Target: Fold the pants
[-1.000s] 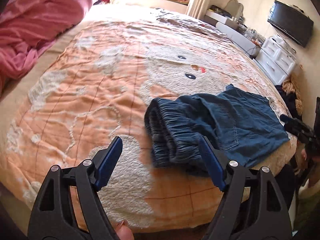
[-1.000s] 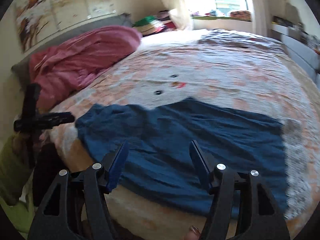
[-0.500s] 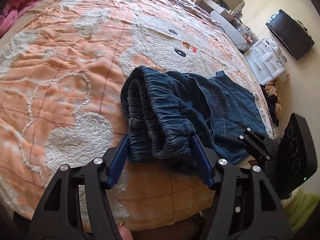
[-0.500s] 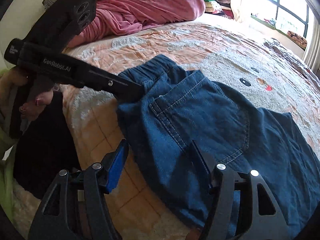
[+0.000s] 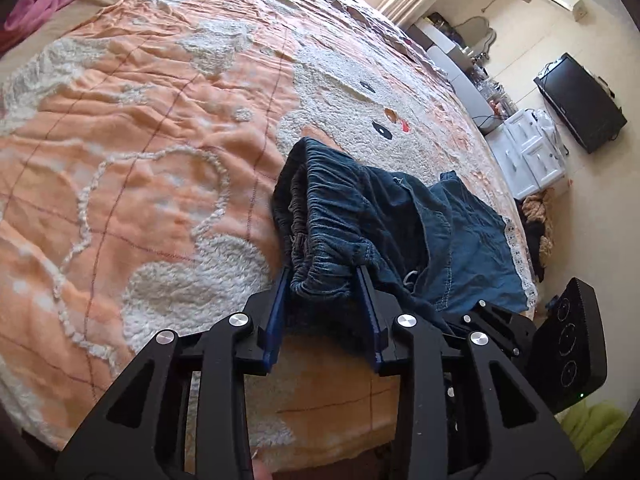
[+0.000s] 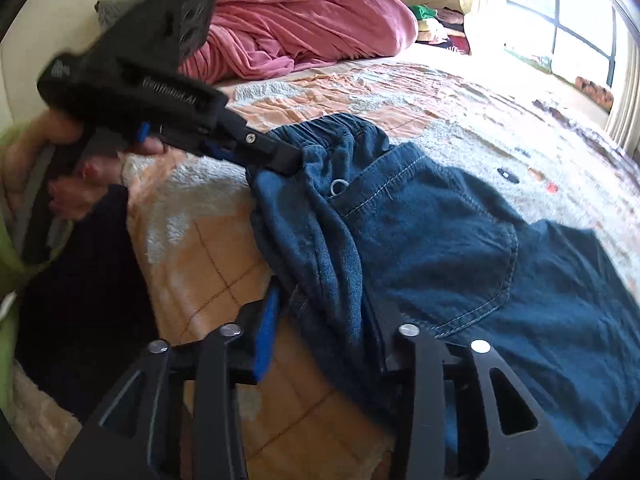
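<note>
Denim pants (image 5: 384, 216) waistband lies bunched between left gripper (image 5: 324, 292) fingers

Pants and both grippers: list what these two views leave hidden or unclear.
- Right gripper, right wrist view: one finger is buried under the pants, so its closure is unclear.
- Left gripper, right wrist view: motion blur smears its body; fingertips vanish into the waistband.
- Pant legs, both views: the far ends are cut off by the frame edge or folds.

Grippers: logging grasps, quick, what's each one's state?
Left gripper: shut on the pants waistband.
Right gripper: closed on the pants edge.
</note>
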The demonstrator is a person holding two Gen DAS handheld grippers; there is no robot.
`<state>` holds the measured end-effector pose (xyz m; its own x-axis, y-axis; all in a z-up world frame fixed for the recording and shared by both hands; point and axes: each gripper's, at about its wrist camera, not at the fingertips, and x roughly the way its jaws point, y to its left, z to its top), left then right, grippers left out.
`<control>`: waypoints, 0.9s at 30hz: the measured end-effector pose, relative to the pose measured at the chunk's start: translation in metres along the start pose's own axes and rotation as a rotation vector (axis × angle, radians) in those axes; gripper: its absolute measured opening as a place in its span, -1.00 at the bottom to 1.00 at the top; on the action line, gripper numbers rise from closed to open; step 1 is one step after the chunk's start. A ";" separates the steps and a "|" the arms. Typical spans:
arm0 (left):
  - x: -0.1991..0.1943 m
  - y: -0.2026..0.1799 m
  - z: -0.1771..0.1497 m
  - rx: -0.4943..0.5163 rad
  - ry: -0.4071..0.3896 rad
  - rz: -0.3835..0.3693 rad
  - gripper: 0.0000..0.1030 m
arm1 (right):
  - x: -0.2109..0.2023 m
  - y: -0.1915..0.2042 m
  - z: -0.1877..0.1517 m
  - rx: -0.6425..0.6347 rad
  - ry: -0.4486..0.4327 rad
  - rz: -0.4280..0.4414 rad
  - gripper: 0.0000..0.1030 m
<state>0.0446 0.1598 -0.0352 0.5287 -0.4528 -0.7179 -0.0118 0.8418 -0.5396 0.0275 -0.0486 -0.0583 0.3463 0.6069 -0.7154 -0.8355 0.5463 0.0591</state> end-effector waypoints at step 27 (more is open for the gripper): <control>0.095 -0.126 -0.009 0.489 0.107 0.214 -0.08 | -0.037 -0.195 0.020 0.515 0.054 -0.117 -0.26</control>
<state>0.0887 0.0088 -0.0392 0.4686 -0.2623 -0.8436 0.2998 0.9454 -0.1275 0.1859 -0.1660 -0.0292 0.3910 0.5017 -0.7717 -0.4702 0.8296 0.3011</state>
